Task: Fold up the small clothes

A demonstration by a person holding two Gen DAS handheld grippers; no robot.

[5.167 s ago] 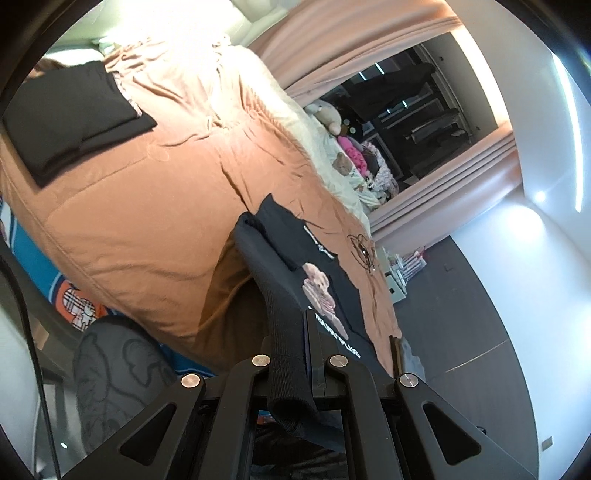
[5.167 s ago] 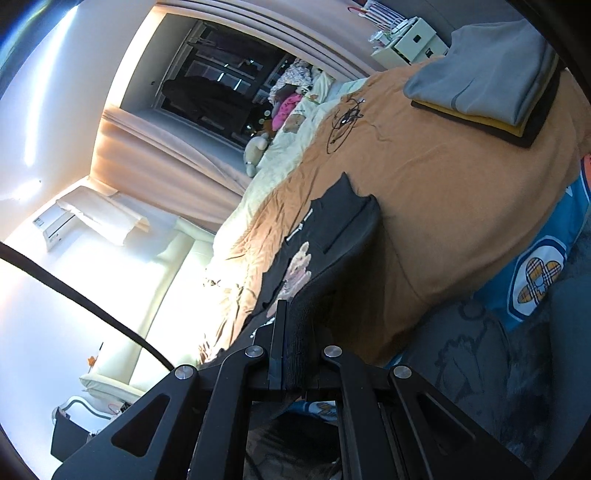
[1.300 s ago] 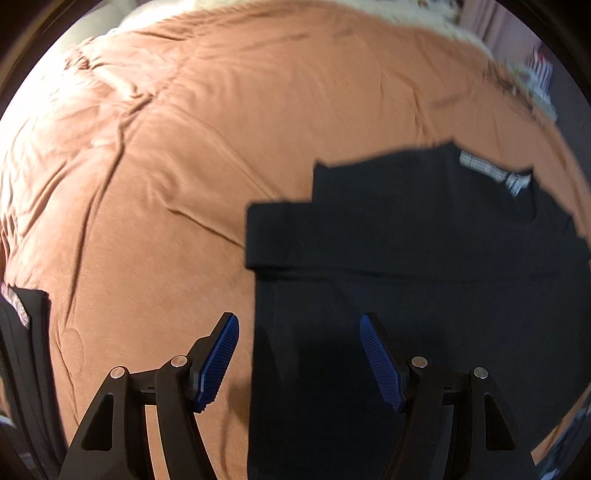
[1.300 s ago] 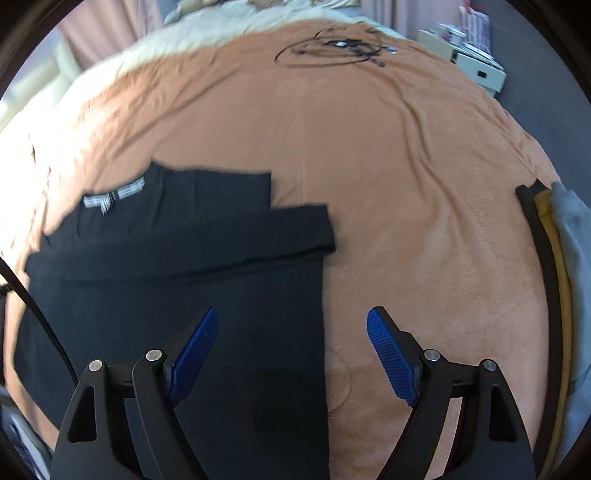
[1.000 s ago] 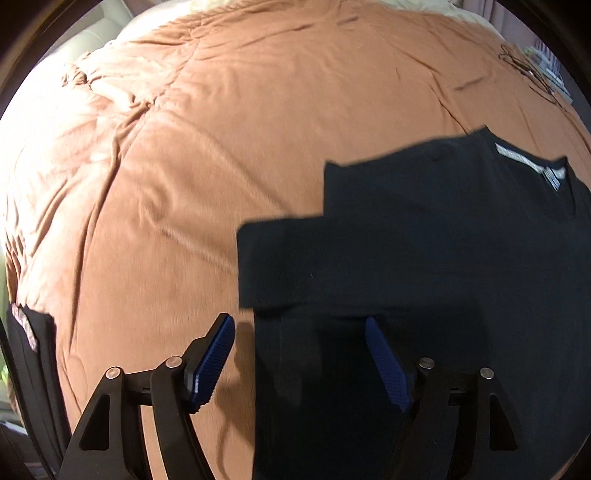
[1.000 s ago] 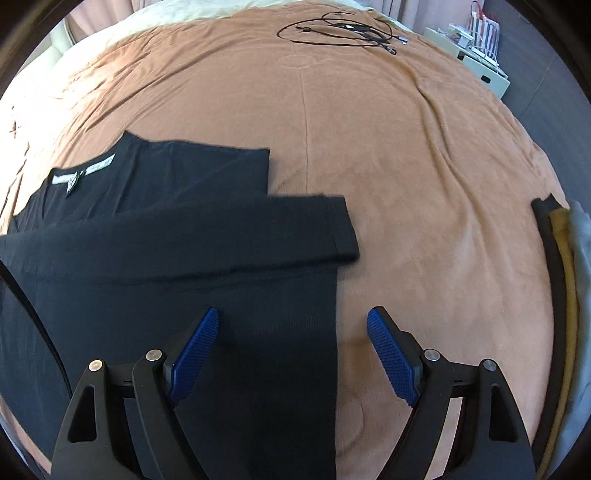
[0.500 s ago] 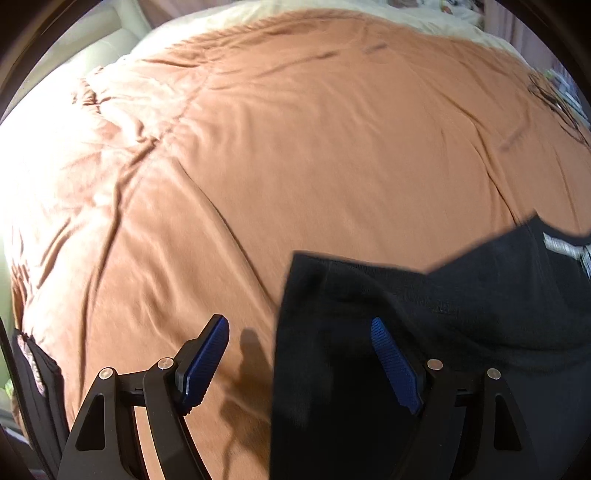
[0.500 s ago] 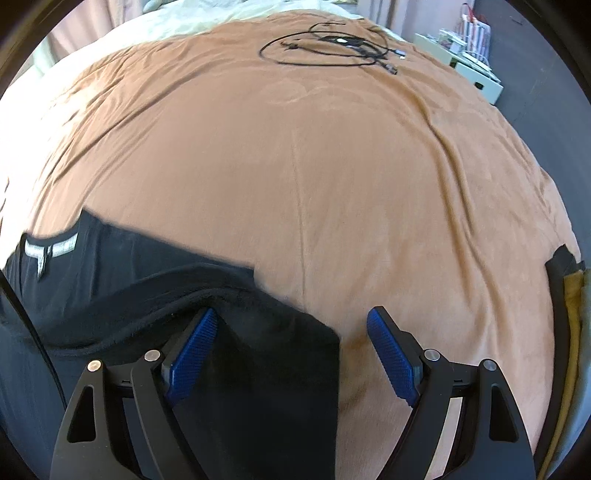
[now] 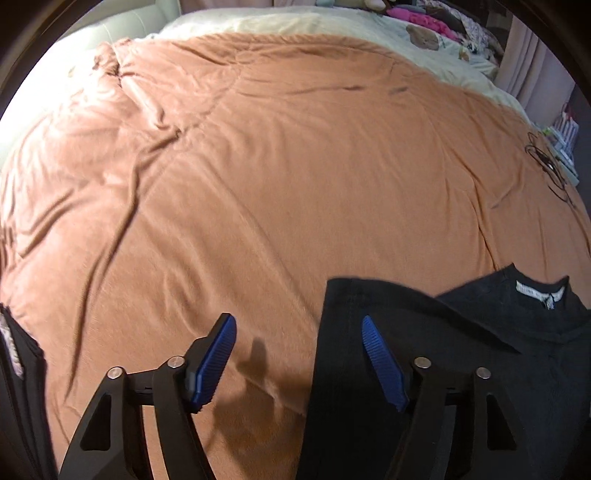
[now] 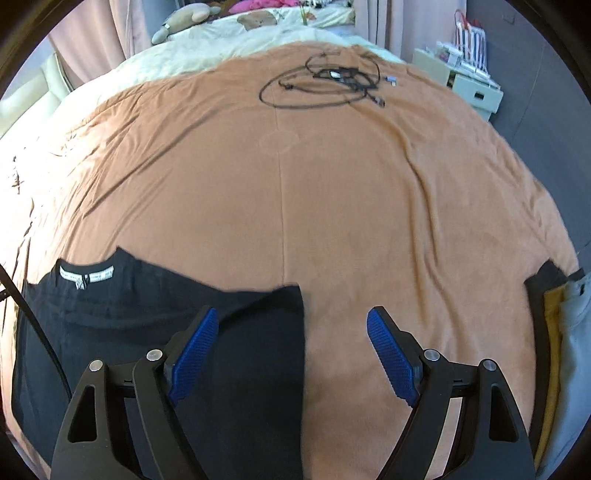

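A black shirt (image 9: 461,350) lies flat, back side up, on the orange bedspread (image 9: 277,166), its white neck label (image 9: 539,293) facing away from me. My left gripper (image 9: 297,350) is open and empty just above the shirt's left sleeve edge. In the right wrist view the same shirt (image 10: 147,314) fills the lower left, label (image 10: 86,275) visible. My right gripper (image 10: 291,347) is open and empty, straddling the shirt's right sleeve edge over the bedspread (image 10: 332,184).
A stack of folded clothes (image 10: 557,332) in black, yellow and grey lies at the right edge. A dark folded garment (image 9: 18,387) sits at the far left. A coiled black cable (image 10: 325,85) lies far up the bed. Pillows and plush toys (image 10: 207,14) lie at the head.
Both grippers, shut on the hanging shirt five seconds ago, have laid it flat and opened. Over the last second both have pulled back toward the shirt's bottom, so it sits lower in view.
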